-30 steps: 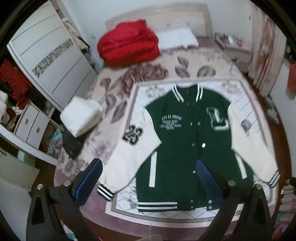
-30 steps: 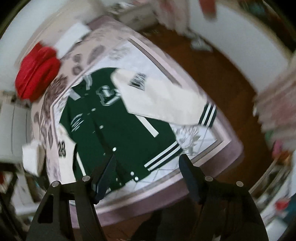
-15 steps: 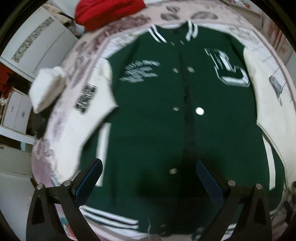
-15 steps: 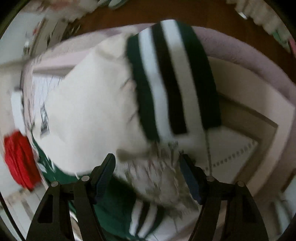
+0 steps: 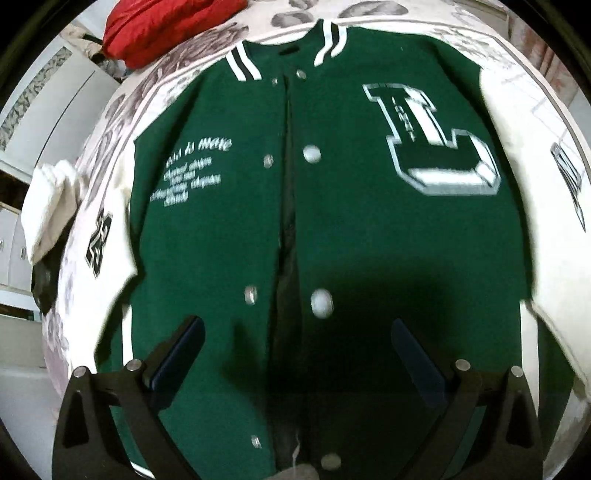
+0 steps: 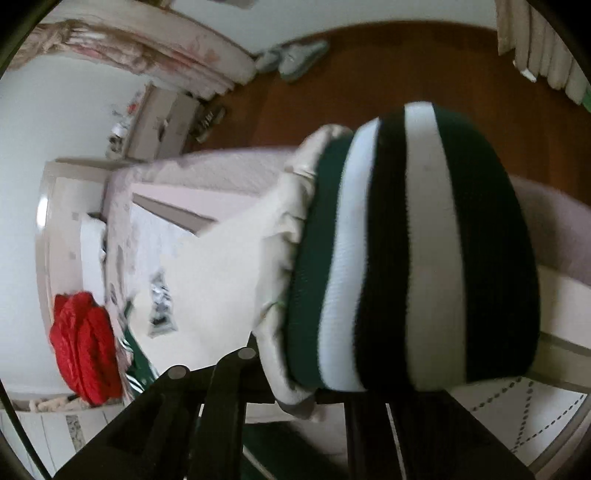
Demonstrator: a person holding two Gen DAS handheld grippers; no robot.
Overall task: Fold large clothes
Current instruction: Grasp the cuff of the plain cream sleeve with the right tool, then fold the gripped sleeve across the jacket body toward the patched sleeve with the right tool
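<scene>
Jacket [image 5: 295,221] spreads beneath gaping left tool [image 5: 297,350]; right tool [image 6: 332,398] pinches its striped cuff [image 6: 413,258].

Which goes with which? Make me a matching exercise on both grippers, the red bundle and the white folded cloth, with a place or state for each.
Things:
1. left gripper
2. right gripper
3. red bundle
4. white folded cloth

Places or states:
A. on the bed beyond the collar of the jacket
B. shut on the striped cuff
C. fingers open, above the jacket's green front
D. at the bed's edge, beside the sleeve with the number patch

Pairs: 1-C, 2-B, 3-A, 4-D
</scene>
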